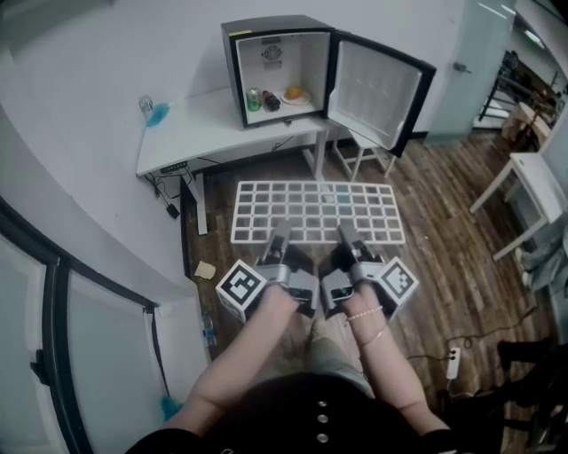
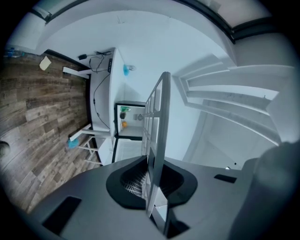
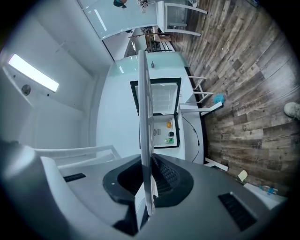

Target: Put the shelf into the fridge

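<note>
In the head view, we hold the white wire-grid shelf [image 1: 318,211] flat and level over the wooden plank floor [image 1: 444,266], well short of the small black fridge [image 1: 266,25]. The fridge stands far off on the white tabletop [image 1: 204,129] with its door [image 1: 377,89] swung open to the right. The left tool [image 1: 280,232] and right tool [image 1: 348,235] each grip the shelf's near rim, a few cells apart.

In the left gripper view, the jaws are clenched on the rim wire. The grid runs edge-on away from us toward the open fridge.

In the right gripper view, the jaws are likewise clamped on the rim, with the shelf a thin line pointing at the fridge interior, where cans and an orange item sit low.

We judge the shelf light and stiff, but its thin, smooth coated rods could pivot in the pads. Held only at the near edge, the far side may droop. Two spaced grips on the rim suit it; we should enter level, above the items.
</note>
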Motion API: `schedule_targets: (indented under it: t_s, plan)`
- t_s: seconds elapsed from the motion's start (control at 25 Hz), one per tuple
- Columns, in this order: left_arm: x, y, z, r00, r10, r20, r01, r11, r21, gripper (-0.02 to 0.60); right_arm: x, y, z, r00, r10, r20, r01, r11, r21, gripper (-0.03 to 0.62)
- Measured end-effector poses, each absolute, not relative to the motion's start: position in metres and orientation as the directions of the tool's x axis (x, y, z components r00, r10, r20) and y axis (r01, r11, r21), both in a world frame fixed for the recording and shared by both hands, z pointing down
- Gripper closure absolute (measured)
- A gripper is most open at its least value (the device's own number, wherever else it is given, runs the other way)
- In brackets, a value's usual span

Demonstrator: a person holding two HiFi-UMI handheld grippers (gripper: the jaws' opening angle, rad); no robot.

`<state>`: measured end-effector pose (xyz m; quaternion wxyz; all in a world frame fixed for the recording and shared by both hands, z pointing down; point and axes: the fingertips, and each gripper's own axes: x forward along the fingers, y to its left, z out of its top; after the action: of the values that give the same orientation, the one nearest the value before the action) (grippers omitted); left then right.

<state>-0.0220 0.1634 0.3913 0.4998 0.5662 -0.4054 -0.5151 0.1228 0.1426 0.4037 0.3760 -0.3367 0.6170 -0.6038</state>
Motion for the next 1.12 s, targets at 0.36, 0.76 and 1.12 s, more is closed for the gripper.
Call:
schedule_targets:
  t_s: [0.36,0.76,1.12]
  plan:
    - [-0.025,0.14,0.398,0.12,-0.971,-0.206,0.073,-0.198,0.977,0.541,0.118,0.117,0.414,-0.503,-0.861,-0.082,0.04,0.072,-0.997,0.56]
    - [-0.052,-0.037,0.391,0.081,-0.981,-0.179,0.079,-0.172,0.982,0.541,0.091,-0.064,0.402,-0.528,-0.848,-0.047,0.027,0.039,-0.999,0.56]
    - [-0.04,-0.11,0.397,0.043,-0.982,-0.186,0.073,-0.183,0.98,0.541,0.1,-0.141,0.407,-0.56,-0.827,-0.048,0.032,0.036,-0.999,0.56]
